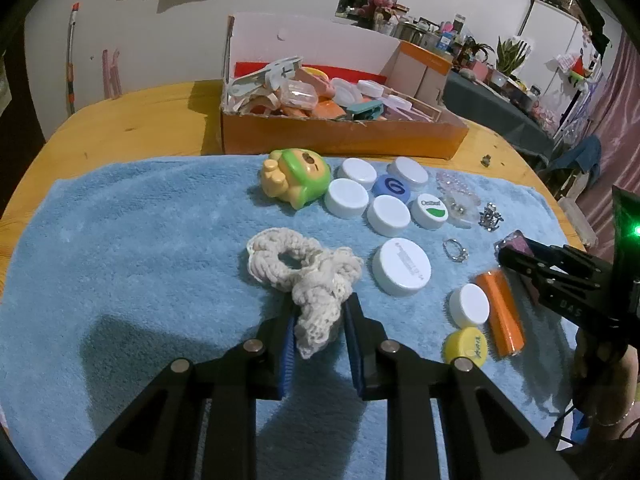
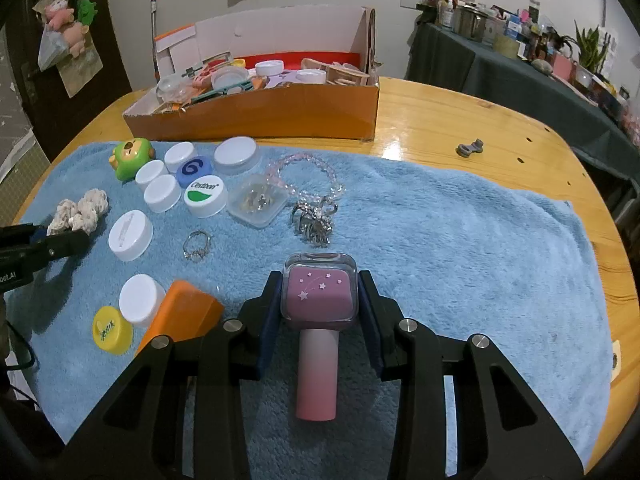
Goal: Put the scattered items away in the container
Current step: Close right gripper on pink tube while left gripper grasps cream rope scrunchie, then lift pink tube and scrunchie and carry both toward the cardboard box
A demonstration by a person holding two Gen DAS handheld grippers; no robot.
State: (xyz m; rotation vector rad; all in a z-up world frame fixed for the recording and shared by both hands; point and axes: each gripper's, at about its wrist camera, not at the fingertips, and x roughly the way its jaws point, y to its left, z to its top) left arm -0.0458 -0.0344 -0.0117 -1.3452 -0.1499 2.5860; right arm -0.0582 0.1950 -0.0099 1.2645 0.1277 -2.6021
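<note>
Two grips confirmed: left gripper (image 1: pixel 320 320) pinches the crochet scrunchie (image 1: pixel 304 276) between its pads; right gripper (image 2: pixel 319 300) clamps the pink bottle's cap (image 2: pixel 319 294).

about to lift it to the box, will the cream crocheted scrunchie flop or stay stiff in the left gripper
The cream crocheted scrunchie will probably flop: it is soft knitted yarn, and the left gripper pinches only its loose tail. Its ring would likely dangle below. It looks light, and the textured yarn should resist slipping.

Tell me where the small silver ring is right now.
In the right wrist view, the silver ring lies on the blue towel, left of centre, between the large white cap and the silver charm cluster.
</note>
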